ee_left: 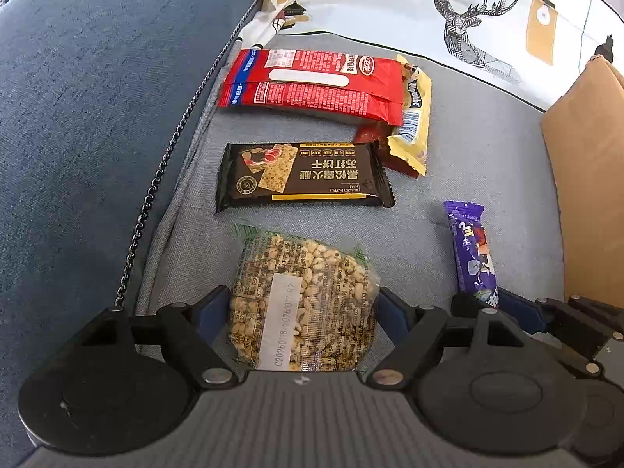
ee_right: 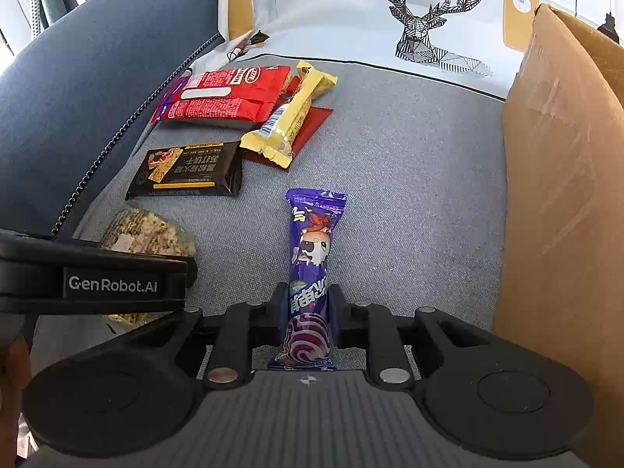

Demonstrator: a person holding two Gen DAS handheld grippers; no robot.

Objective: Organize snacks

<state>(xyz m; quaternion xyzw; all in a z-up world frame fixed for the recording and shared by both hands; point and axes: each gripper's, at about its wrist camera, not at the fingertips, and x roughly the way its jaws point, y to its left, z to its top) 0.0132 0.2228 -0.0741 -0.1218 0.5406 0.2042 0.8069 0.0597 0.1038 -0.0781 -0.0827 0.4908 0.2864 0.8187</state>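
Observation:
My left gripper point(ee_left: 302, 306) is closed around a clear bag of puffed grain snack point(ee_left: 302, 300) on the grey sofa seat point(ee_left: 448, 163); the bag also shows in the right wrist view point(ee_right: 152, 228). My right gripper point(ee_right: 309, 304) is shut on the lower end of a purple snack packet point(ee_right: 312, 249), which lies on the seat pointing away; it also shows in the left wrist view point(ee_left: 472, 251). Farther back lie a black cracker pack point(ee_left: 302, 175) point(ee_right: 187, 171), a red pack point(ee_left: 312, 80) point(ee_right: 222, 95) and a yellow bar point(ee_left: 413, 117) point(ee_right: 290, 117) on a dark red packet point(ee_right: 312, 124).
A brown cardboard box point(ee_right: 557, 195) stands at the right, also seen in the left wrist view point(ee_left: 585, 179). The dark blue sofa arm point(ee_left: 89, 117) rises on the left. A deer-print cushion point(ee_right: 421, 19) lines the back. The left gripper body point(ee_right: 93, 277) is beside my right one.

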